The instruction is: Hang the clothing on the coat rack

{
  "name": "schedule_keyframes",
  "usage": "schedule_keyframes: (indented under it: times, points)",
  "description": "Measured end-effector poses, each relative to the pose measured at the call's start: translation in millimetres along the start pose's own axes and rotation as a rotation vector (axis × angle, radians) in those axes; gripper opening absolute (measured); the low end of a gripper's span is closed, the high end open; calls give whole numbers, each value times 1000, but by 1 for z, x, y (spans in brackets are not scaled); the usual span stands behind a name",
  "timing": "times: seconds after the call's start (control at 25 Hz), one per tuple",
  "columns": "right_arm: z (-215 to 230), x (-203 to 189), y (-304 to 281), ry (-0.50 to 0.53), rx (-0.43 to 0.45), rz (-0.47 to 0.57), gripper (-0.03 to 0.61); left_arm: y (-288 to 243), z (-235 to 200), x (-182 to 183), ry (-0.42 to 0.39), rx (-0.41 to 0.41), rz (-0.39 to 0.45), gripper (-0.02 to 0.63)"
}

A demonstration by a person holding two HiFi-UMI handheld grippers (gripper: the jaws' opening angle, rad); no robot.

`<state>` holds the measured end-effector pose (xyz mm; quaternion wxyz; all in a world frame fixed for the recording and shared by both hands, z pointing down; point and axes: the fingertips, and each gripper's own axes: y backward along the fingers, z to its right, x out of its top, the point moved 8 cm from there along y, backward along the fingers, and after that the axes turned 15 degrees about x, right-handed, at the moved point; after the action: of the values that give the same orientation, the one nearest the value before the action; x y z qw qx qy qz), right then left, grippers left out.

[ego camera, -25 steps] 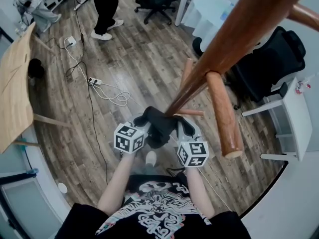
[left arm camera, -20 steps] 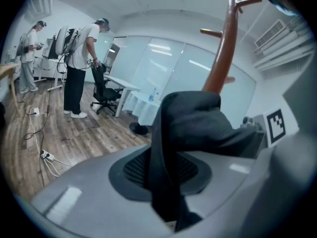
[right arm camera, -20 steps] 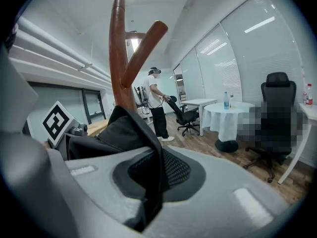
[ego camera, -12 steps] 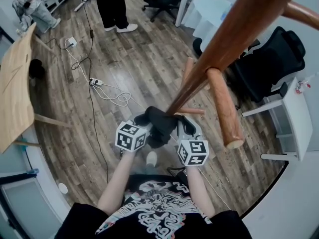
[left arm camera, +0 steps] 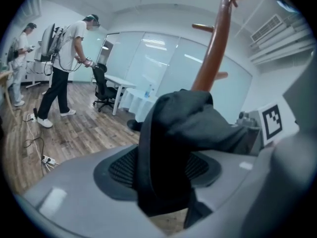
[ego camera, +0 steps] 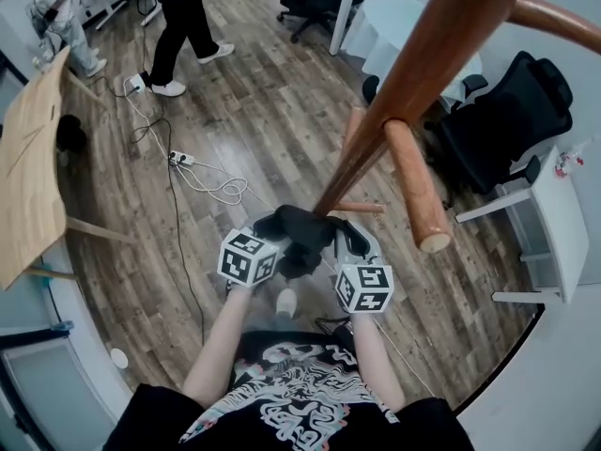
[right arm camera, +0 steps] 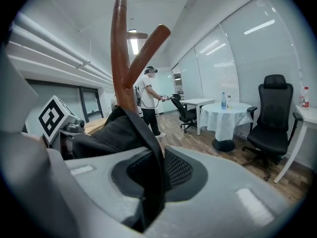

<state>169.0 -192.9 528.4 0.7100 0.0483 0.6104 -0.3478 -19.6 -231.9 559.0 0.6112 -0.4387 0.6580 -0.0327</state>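
**Dark garment held up against the coat rack, left grip letting go**

A wooden plank floor [ego camera: 272,111] fills the room below. The brown coat rack [ego camera: 413,73] cuts across the head view, its pole slanting from the top right down toward the person's hands, with a thick peg [ego camera: 413,191] jutting out to the right. A pale wooden worktop [ego camera: 28,177] stands at the left edge. A black office chair [ego camera: 512,111] sits at the right, and a round table under a white cloth [ego camera: 399,26] is beyond it. Farther off, another person [ego camera: 178,17] in a white top and dark trousers walks across the floor, near a white cable [ego camera: 211,181] that trails over the planks.

The clothing [ego camera: 300,233], a dark bunched garment, hangs in the air between the two grippers, right at the lower part of the pole and below the thick peg. The right gripper [right arm camera: 148,202] has its fingers [right arm camera: 237,182] clenched on a thin fold of the fabric. The left gripper [left arm camera: 163,202] has just been opening. Its fingers [left arm camera: 74,202] stand apart, released, with a fold of the garment hanging loose in the gap between them.
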Motion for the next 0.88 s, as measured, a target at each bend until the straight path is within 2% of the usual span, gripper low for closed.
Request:
schedule_keyframes:
  times: [0.4, 0.56, 0.88]
  points:
    - [-3, -6, 3, -41, 21, -37, 39, 9, 1, -11, -2, -32, -40, 241]
    - [-6, -8, 3, -46, 25, -46, 60, 12, 3, -13, -5, -39, -52, 241]
    - [-8, -8, 8, -42, 20, -46, 60, 18, 7, -18, -29, -72, -82, 289]
